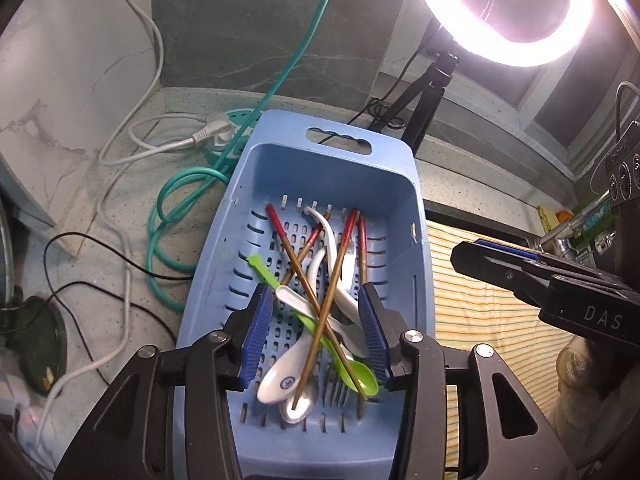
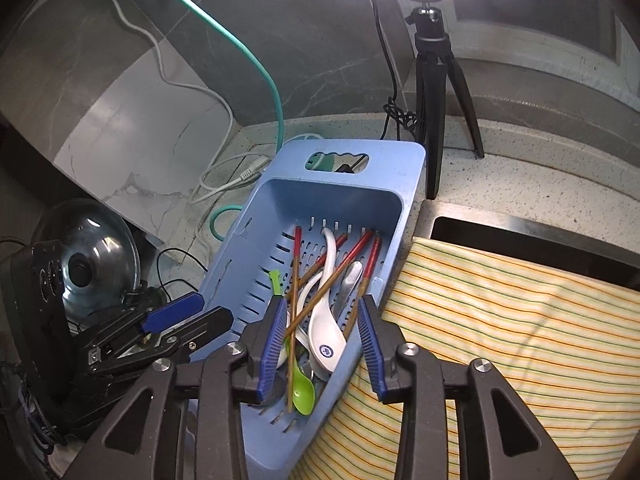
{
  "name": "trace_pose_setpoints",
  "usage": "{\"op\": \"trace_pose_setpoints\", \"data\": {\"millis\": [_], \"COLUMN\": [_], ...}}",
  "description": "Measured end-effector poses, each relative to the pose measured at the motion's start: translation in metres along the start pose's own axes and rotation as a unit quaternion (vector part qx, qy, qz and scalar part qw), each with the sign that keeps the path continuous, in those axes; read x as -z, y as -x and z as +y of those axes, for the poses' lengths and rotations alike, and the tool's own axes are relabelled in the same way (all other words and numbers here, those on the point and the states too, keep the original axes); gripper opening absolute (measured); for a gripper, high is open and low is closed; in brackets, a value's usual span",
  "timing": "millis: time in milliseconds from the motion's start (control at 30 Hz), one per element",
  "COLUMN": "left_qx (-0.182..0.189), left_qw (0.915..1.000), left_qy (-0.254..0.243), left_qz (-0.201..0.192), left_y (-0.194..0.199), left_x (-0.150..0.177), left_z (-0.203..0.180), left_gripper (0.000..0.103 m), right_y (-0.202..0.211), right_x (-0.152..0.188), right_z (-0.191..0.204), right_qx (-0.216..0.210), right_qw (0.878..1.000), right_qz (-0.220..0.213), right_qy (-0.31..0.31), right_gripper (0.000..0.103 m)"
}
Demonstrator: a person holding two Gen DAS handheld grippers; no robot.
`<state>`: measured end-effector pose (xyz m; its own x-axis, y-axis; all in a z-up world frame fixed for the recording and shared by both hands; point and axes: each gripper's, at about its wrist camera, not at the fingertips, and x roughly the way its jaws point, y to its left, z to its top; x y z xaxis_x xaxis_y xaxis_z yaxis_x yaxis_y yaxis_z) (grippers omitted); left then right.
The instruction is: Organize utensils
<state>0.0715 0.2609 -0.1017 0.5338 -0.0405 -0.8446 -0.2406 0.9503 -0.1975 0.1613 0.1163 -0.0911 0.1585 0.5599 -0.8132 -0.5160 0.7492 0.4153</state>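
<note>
My left claw [image 1: 316, 332] and right claw [image 2: 323, 336] both hang released over the slotted pale-blue plastic basket [image 1: 420, 216] at frame centre, its glossy white ceramic spoons [image 1: 280, 376], red-tipped wooden chopsticks [image 1: 340, 256] and lime plastic spoon [image 1: 362, 374] tangled, striped yellow cloth [image 2: 500, 320] right, coiled teal cable [image 1: 168, 216] left on the speckled surface [image 1: 100, 248].

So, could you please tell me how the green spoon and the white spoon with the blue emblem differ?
The green spoon is slim, with a long flat handle; the white spoon with the blue emblem is broader, with a curved handle. The green spoon looks like plastic, the white one like ceramic. The green handle passes under the crossed chopsticks. Both lie loose in the blue basket.
</note>
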Motion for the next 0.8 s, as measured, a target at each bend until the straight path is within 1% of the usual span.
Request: {"op": "trace_pose_setpoints", "data": {"millis": [33, 100, 300, 367, 467, 533, 567, 633, 667, 700, 800], "left_qx": [-0.003, -0.013, -0.040, -0.043, -0.054, -0.062, -0.061, -0.061, -0.061, -0.064, -0.075], "left_qw": [1.0000, 0.9999, 0.9986, 0.9980, 0.9967, 0.9956, 0.9953, 0.9944, 0.9940, 0.9934, 0.9920], "left_qy": [0.000, -0.002, 0.001, 0.006, 0.006, 0.005, 0.006, 0.014, 0.016, 0.017, 0.017], "left_qz": [-0.002, -0.008, -0.034, -0.046, -0.060, -0.071, -0.074, -0.086, -0.089, -0.093, -0.100], "left_y": [0.004, 0.010, 0.039, 0.049, 0.063, 0.074, 0.077, 0.085, 0.089, 0.093, 0.102], "left_x": [0.002, 0.006, 0.021, 0.026, 0.034, 0.039, 0.041, 0.046, 0.048, 0.050, 0.057], "left_z": [-0.003, -0.008, -0.027, -0.032, -0.041, -0.047, -0.048, -0.050, -0.050, -0.052, -0.056], "left_gripper": [0.048, 0.061, 0.072, 0.073, 0.073, 0.075, 0.080, 0.080, 0.080, 0.080, 0.080], "right_y": [0.004, 0.010, 0.037, 0.046, 0.059, 0.068, 0.072, 0.080, 0.084, 0.088, 0.102], "right_x": [0.002, 0.005, 0.016, 0.021, 0.029, 0.034, 0.037, 0.041, 0.043, 0.045, 0.051], "right_z": [0.000, 0.001, 0.005, 0.005, 0.006, 0.005, 0.004, 0.004, 0.003, 0.003, 0.000], "right_qx": [0.002, 0.004, 0.018, 0.023, 0.027, 0.030, 0.033, 0.037, 0.037, 0.037, 0.030], "right_qw": [1.000, 1.000, 0.998, 0.996, 0.994, 0.993, 0.992, 0.991, 0.991, 0.990, 0.990], "right_qz": [-0.002, -0.006, -0.031, -0.040, -0.053, -0.063, -0.068, -0.075, -0.079, -0.084, -0.097], "right_qy": [0.006, 0.016, 0.059, 0.073, 0.090, 0.097, 0.101, 0.105, 0.105, 0.103, 0.092], "right_gripper": [0.037, 0.042, 0.045, 0.047, 0.058, 0.059, 0.059, 0.060, 0.063, 0.066, 0.070]}}
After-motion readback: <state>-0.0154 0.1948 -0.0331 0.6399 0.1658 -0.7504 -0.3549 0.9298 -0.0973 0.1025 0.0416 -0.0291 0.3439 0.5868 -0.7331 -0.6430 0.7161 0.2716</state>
